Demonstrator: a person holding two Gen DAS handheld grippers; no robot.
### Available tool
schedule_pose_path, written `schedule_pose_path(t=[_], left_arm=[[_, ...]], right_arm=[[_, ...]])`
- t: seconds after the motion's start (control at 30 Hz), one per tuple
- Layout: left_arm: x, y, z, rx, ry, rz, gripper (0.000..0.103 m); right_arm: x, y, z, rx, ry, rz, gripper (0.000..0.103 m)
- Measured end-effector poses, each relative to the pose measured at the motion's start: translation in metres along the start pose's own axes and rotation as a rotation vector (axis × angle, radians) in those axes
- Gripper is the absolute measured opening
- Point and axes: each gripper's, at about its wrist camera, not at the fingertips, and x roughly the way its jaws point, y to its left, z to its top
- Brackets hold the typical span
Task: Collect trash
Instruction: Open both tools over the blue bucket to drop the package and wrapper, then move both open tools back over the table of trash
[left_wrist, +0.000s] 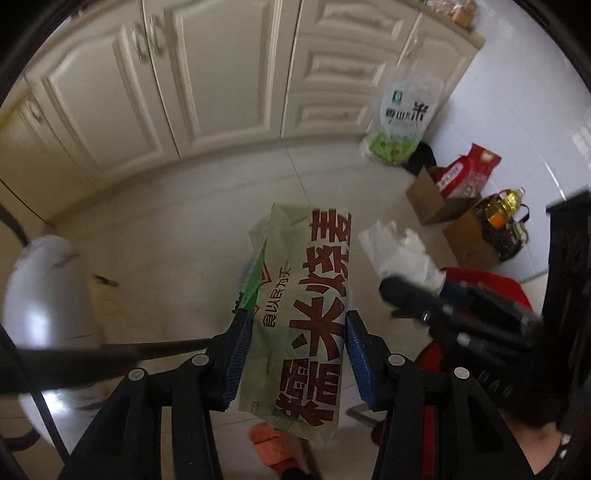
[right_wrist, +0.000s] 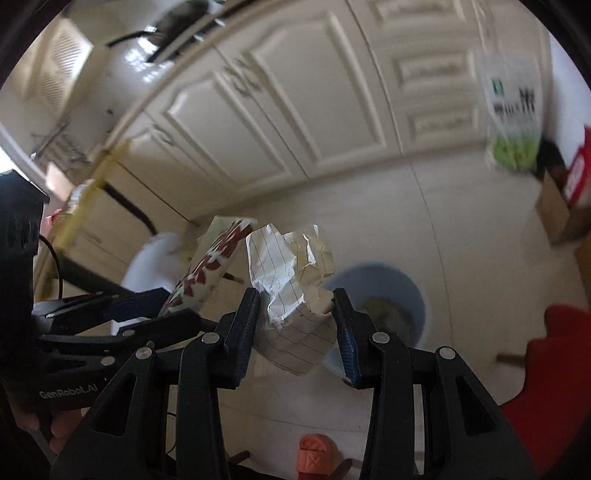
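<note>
— Two pieces of trash are up in the air, none in the bin (right_wrist: 384, 295) yet. Where is each one?

— The wrapper (left_wrist: 306, 314) sits clamped in the left claw (left_wrist: 295, 354), its long axis running straight out along the fingers, printed face up. The paper (right_wrist: 291, 288), a crumpled lined sheet, is pinched in the right claw (right_wrist: 295, 332) and sticks out past the tips.

— And the bin, which way does it lie from them?

— From the right wrist view the blue bin stands on the floor (right_wrist: 461, 240) just beyond and below the right claw, a little to its right side, mouth open and something yellowish at the bottom. In the left wrist view only a sliver of pale blue shows behind the wrapper, so it seems to lie almost under that claw too.

— Which hand is nearer, then?

— Hard to rank; the right looks better lined up, since its paper hangs nearly over the rim. The left claw shows beside it on the left, wrapper slanting up.

— So the next move?

— Probably a drop, once each load is clear above the mouth.
</note>
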Motion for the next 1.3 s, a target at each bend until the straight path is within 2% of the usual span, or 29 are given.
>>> schedule_pose_path(t=[0.2,0.3,0.37,0.47,0.57,0.63,0.77,0.87,0.93,1.0,1.13,1.23,1.3], left_arm=[[0.075,0.019,0.046,-0.004,0.085,0.009,0.054],[0.089,0.02,0.073,-0.008,0.09,0.05,0.054],[0.089,0.021,0.08,-0.009,0.067,0.066,0.056],[0.075,0.005,0.072,0.002,0.031,0.108,0.062],[0.06,-0.012,0.06,0.019,-0.011,0.145,0.065],[0.041,-0.026,0.047,0.016,-0.036,0.129,0.07],[-0.012,-0.045,0.015,0.024,-0.096,0.092,0.071],[-0.066,-0.046,-0.004,0.032,-0.178,0.105,0.073],[-0.102,-0.039,-0.02,-0.003,-0.233,0.084,0.082],[-0.14,-0.026,-0.04,-0.035,-0.282,0.075,0.084],[-0.204,0.003,-0.077,-0.035,-0.359,0.14,0.085],[-0.251,0.022,-0.112,-0.05,-0.411,0.213,0.093],[-0.275,0.036,-0.129,-0.084,-0.439,0.25,0.093]], right_arm=[[0.044,-0.046,-0.008,0.079,0.062,-0.026,0.038],[0.064,-0.058,-0.013,0.105,0.086,-0.025,0.038],[0.075,-0.063,-0.012,0.117,0.096,-0.015,0.04],[0.083,-0.063,-0.013,0.13,0.09,-0.029,0.049],[0.083,-0.059,-0.013,0.141,0.083,-0.015,0.053],[0.077,-0.053,-0.014,0.14,0.079,-0.017,0.06],[0.04,-0.036,-0.013,0.127,0.024,-0.011,0.062],[-0.005,-0.013,-0.01,0.092,-0.057,0.001,0.066],[-0.032,0.008,-0.006,0.055,-0.103,0.013,0.067],[-0.058,0.031,-0.002,0.015,-0.146,0.021,0.071],[-0.102,0.095,0.009,-0.101,-0.227,0.047,0.074],[-0.117,0.149,0.015,-0.196,-0.254,0.067,0.075],[-0.121,0.182,0.019,-0.254,-0.257,0.087,0.075]])
